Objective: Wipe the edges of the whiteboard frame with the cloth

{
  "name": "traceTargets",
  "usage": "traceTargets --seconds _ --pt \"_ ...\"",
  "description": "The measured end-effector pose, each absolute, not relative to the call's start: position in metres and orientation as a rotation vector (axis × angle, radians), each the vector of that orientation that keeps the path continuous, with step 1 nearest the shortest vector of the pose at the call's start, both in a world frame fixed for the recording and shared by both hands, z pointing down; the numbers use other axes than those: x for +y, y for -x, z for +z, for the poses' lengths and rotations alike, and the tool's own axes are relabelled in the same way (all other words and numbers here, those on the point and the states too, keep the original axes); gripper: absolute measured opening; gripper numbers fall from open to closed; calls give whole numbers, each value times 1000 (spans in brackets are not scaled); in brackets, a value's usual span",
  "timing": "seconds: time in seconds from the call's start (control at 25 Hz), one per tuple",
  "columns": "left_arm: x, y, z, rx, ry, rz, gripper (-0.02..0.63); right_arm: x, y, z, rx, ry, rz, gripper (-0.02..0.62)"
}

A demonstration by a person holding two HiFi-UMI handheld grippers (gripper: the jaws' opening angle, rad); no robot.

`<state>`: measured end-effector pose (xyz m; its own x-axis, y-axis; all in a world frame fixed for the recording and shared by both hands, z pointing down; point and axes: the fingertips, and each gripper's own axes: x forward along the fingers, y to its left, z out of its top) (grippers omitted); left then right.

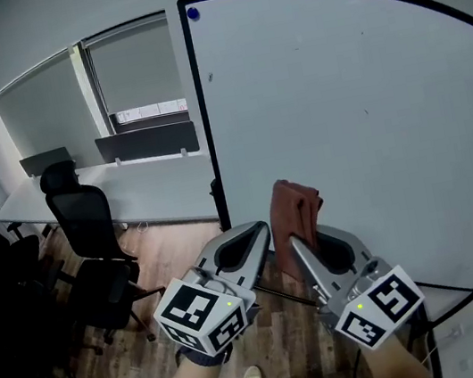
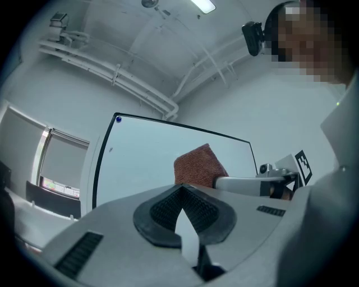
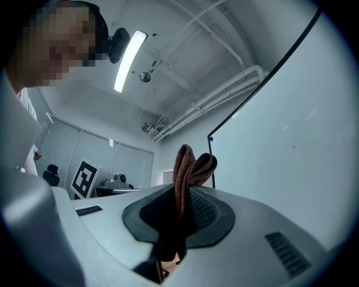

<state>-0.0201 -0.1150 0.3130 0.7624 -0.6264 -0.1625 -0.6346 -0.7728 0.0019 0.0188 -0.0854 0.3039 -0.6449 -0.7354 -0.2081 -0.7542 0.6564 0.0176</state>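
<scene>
The whiteboard stands upright right in front of me, its black frame (image 1: 203, 117) running down the left side and curving over the top. My right gripper (image 1: 297, 242) is shut on a reddish-brown cloth (image 1: 296, 207), which sticks up from its jaws just in front of the board's lower left part. In the right gripper view the folded cloth (image 3: 188, 165) rises between the jaws of the right gripper (image 3: 182, 193), with the frame (image 3: 280, 61) to the right. My left gripper (image 1: 258, 230) sits beside it, shut and holding nothing. The left gripper view shows the cloth (image 2: 199, 165) and frame (image 2: 101, 162).
A blue magnet (image 1: 192, 14) sits in the board's top left corner. Black office chairs (image 1: 89, 227) and a long white desk (image 1: 128, 189) stand to the left under blinded windows. The board's black stand leg (image 1: 471, 287) reaches over the wood floor at the lower right.
</scene>
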Motion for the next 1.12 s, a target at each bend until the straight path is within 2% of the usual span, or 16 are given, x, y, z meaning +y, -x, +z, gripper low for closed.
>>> traceTargets --seconds 0.56,1.12 --pt "-287 42 223 847 2825 331 9 -254 14 214 2637 1372 496 55" --pt "-342 34 132 791 2762 480 9 -317 5 88 2558 1440 989 55"
